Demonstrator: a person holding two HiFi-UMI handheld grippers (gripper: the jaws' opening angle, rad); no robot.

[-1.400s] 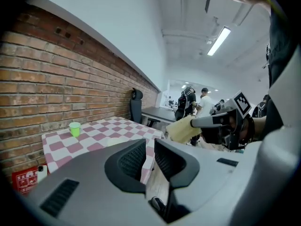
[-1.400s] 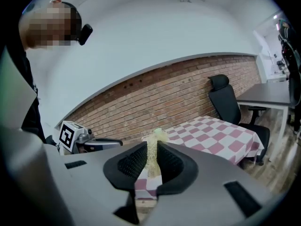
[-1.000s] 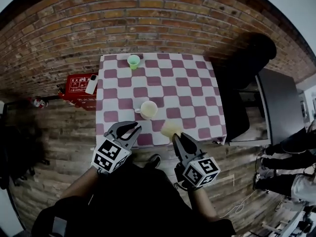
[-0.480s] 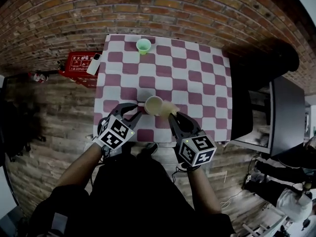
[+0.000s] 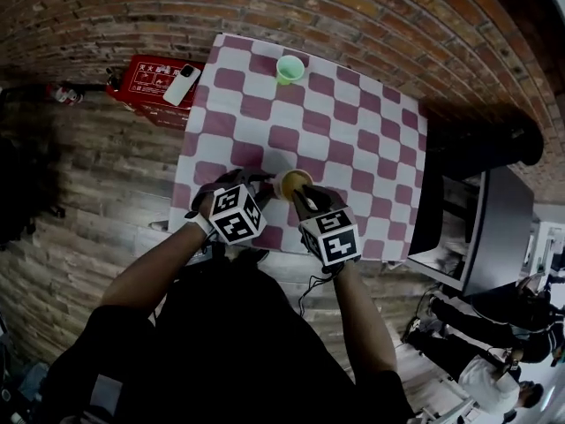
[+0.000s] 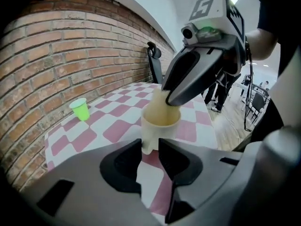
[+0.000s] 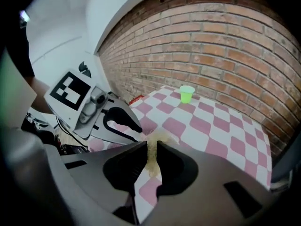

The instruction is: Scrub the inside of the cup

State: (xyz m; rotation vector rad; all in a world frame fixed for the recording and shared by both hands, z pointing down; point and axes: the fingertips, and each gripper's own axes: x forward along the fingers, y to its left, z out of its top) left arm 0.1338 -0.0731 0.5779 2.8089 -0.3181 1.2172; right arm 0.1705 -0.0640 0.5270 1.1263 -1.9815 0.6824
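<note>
Left claw [image 6: 149, 147] pinches the cup [image 6: 161, 125] by its handle. Right claw [image 7: 151, 146] pinches a sponge [image 7: 153, 161], apparently pressed inside the cup.

The table [image 5: 344, 148] has a maroon-and-white check. The cup [image 6: 160, 126] is cream, the sponge [image 7: 153, 157] pale yellow. The far cup [image 5: 290, 69] is bright green. The left gripper [image 6: 149, 147] and right gripper [image 7: 151, 149] are dark grey, their cubes white with black square markers. The wall [image 5: 353, 7] is red-brown brick, the floor [image 5: 97, 193] grey-brown wood. The box [image 5: 146, 82] is red, the phone [image 5: 185, 71] white.
</note>
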